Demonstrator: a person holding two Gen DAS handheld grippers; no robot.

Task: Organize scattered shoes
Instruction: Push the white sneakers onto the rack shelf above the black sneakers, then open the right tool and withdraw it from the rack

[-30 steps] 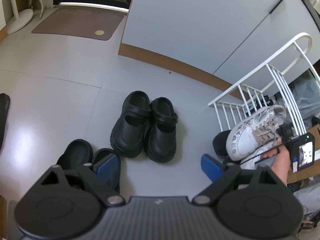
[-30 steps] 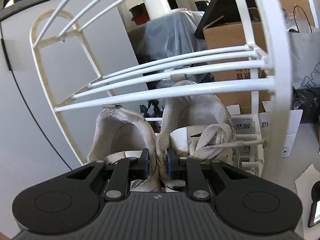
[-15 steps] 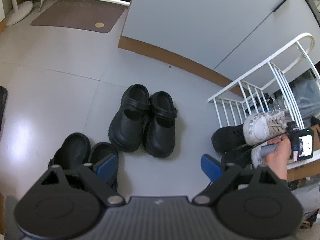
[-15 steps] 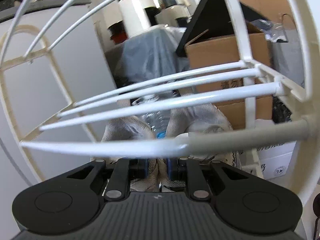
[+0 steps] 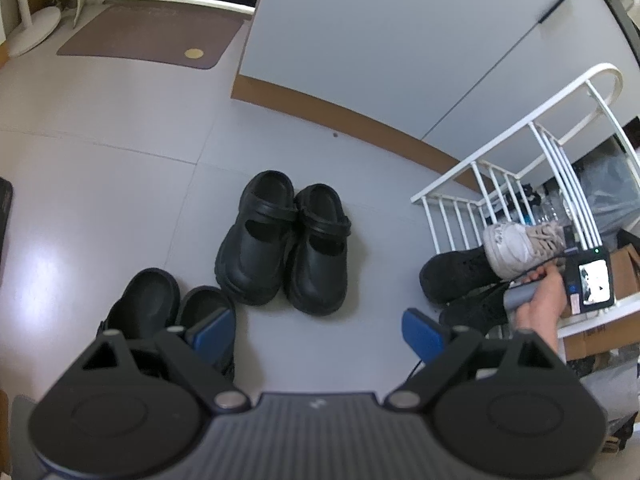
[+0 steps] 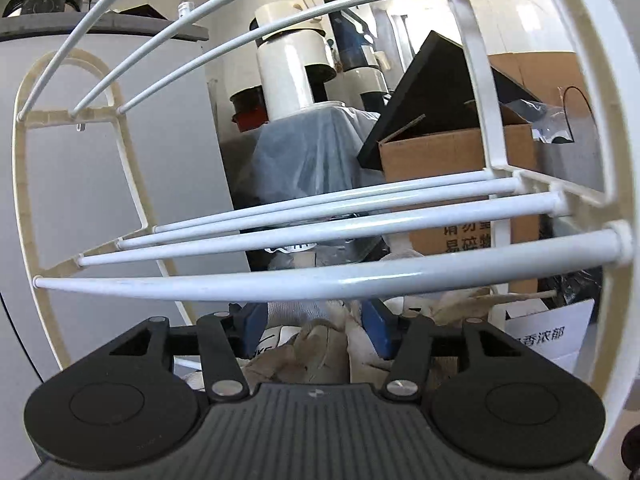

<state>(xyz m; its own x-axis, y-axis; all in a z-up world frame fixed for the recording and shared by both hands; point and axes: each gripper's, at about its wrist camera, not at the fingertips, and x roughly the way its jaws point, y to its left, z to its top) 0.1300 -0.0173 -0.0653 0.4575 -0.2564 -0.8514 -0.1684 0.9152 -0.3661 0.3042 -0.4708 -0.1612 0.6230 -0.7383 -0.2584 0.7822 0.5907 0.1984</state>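
Our right gripper is opening now; a second ago it pinched the white sneakers' collars. Pair sits on the white rack's lower shelf, so that placement looks done. Left gripper hangs wide, empty, above black clogs.

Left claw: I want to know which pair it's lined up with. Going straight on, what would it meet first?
Probably the black clogs on the floor, centred ahead of the open left claw; depth is hard to judge.
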